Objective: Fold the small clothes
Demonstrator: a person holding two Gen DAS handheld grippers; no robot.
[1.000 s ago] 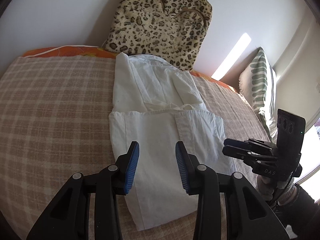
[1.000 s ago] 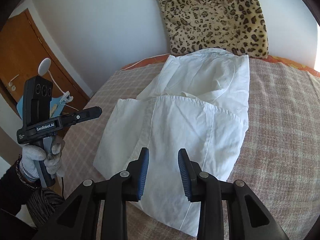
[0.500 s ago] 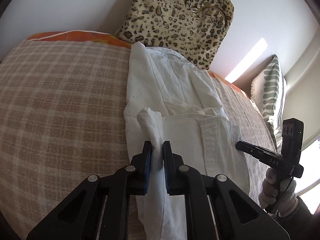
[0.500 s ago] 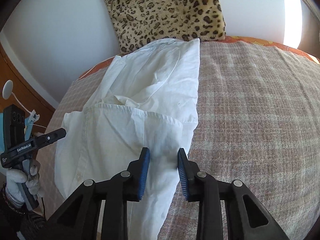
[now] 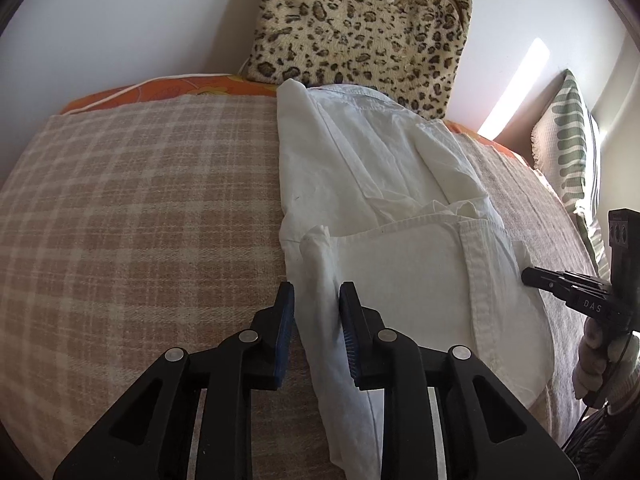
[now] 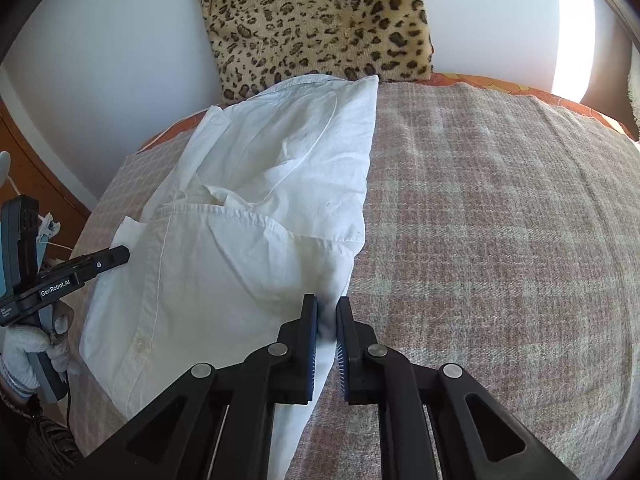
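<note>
A: How many garments?
B: One white shirt [image 5: 404, 216] on the plaid bedcover [image 5: 140, 216], near a leopard cushion [image 5: 360, 20].
A: Grippers?
B: Two. Left gripper [image 5: 316, 320] opening around a fold; right gripper [image 6: 327, 336] closing, pinching the shirt's edge.

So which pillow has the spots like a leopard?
The leopard-print pillow standing against the wall behind the white shirt; the green-striped pillow stands at the bed's side.
</note>
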